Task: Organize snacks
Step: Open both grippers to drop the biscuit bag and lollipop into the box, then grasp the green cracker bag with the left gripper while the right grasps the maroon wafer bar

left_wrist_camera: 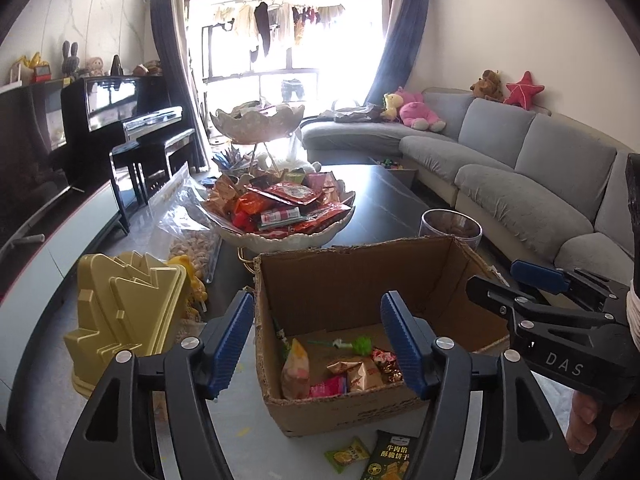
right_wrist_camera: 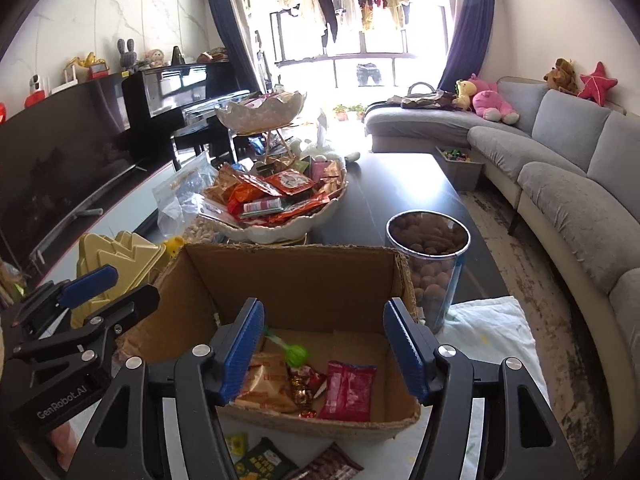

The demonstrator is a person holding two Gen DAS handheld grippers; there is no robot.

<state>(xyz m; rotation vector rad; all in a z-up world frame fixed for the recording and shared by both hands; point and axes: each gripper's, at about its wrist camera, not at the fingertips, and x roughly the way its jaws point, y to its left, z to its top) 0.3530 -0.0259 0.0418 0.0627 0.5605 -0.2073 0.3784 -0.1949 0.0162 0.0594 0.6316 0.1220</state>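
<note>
On the dark coffee table (right_wrist_camera: pixel 404 184), the largest snack store is the tiered white bowl stand (left_wrist_camera: pixel 280 236), whose lower bowl is heaped with red and orange packets and whose upper bowl (right_wrist_camera: pixel 260 114) also holds some items; this stock appears already sorted or is the source pile, which cannot be told from these views. Next in size, the open cardboard box (left_wrist_camera: pixel 360 276) stands at the near end of the table and contains only a shallow layer: a tall pale packet (left_wrist_camera: pixel 296 368), a pink packet (right_wrist_camera: pixel 348 390), triangular tan packets (right_wrist_camera: pixel 266 384), foil-wrapped sweets (right_wrist_camera: pixel 302 394) and a green lollipop (right_wrist_camera: pixel 296 354). The box is judged to be under a quarter full. A clear canister of brown snacks (right_wrist_camera: pixel 428 248) stands just beside the box's right corner, and a bag of nuts (left_wrist_camera: pixel 192 248) lies beside the bowl stand. Remaining work: loose packets lie on the surface in front of the box, namely a dark green biscuit packet (left_wrist_camera: pixel 390 458), a small green packet (left_wrist_camera: pixel 348 454) and a dark red wrapper (right_wrist_camera: pixel 332 466). The left gripper (left_wrist_camera: pixel 318 344) and the right gripper (right_wrist_camera: pixel 324 354) both hover over the box with jaws parted and nothing between the pads; both are released. Sorting is judged partly complete, with the loose packets not yet collected.
</note>
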